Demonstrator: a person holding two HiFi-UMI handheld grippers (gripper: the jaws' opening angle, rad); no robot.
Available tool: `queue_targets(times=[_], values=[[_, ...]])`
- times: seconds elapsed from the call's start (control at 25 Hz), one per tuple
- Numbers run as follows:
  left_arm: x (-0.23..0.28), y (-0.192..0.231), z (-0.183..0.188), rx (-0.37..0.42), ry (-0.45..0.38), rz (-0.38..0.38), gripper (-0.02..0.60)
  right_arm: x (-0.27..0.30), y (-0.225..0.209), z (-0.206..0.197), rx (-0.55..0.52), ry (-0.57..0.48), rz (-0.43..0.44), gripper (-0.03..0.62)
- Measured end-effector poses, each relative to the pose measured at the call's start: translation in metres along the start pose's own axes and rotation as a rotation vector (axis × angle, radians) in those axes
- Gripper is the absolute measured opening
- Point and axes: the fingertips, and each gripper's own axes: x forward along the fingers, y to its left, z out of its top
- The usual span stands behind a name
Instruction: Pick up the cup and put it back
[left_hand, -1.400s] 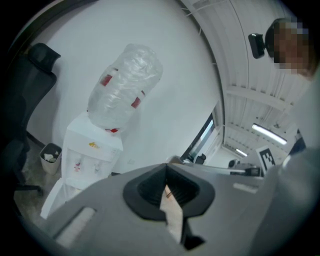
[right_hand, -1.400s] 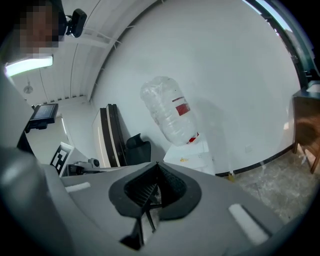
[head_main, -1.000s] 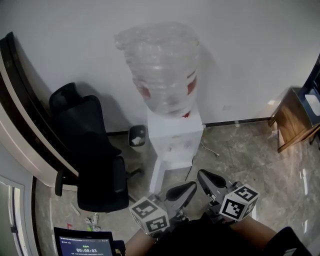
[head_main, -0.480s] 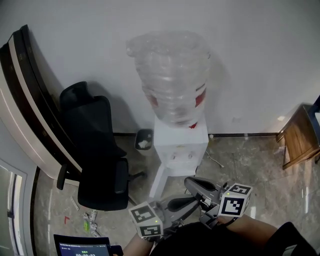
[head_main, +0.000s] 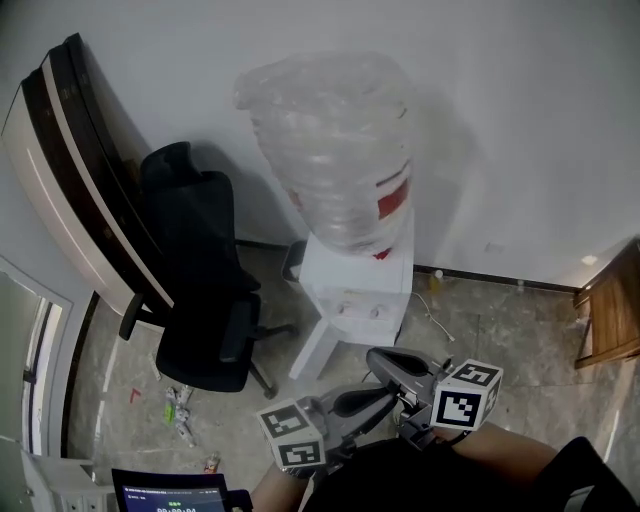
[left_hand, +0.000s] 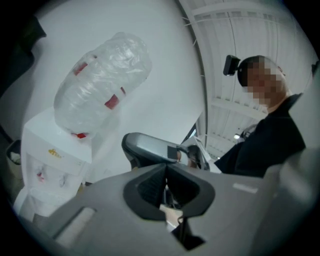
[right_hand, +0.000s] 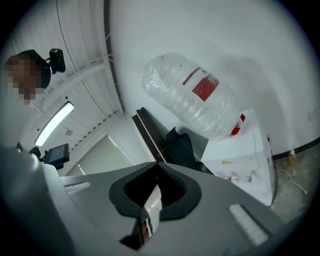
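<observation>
Holding the left tongs (left_hand: 166, 170) and right tongs (right_hand: 157, 167) closed on nothing near the dispenser (head_main: 352, 290), we see no cup in any view, so pick-up and return both remain.

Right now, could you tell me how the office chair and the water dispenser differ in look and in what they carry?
The office chair is black; the water dispenser is white. The dispenser bears a large clear bottle with a red label on top; the chair's seat looks bare. In the head view the chair stands to the dispenser's left. Both stand on the floor near the white wall.
</observation>
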Motion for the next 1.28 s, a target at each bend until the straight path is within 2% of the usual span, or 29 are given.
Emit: queue_targets(times=[0.2, 0.4, 0.64, 0.8, 0.96, 1.12, 1.28], values=[[0.025, 0.026, -0.027, -0.057, 0.023, 0.138, 0.005, -0.006, -0.036, -0.018, 0.045, 0.128, 0.037, 0.006], [0.029, 0.048, -0.050, -0.126, 0.069, 0.207, 0.003, -0.003, -0.061, -0.039, 0.090, 0.187, 0.041, 0.006], [0.011, 0.066, -0.060, -0.161, 0.103, 0.192, 0.003, 0.010, -0.075, -0.055, 0.113, 0.176, -0.026, 0.008], [-0.024, 0.082, -0.065, -0.183, 0.119, 0.167, 0.003, 0.029, -0.082, -0.070, 0.106, 0.146, -0.115, 0.007], [-0.070, 0.100, -0.070, -0.221, 0.120, 0.134, 0.003, 0.048, -0.077, -0.090, 0.092, 0.091, -0.243, 0.008], [-0.111, 0.127, -0.086, -0.252, 0.105, 0.130, 0.003, 0.067, -0.077, -0.122, 0.057, 0.070, -0.334, 0.008], [-0.137, 0.154, -0.112, -0.300, 0.117, 0.147, 0.003, 0.076, -0.086, -0.152, 0.007, 0.093, -0.397, 0.008]])
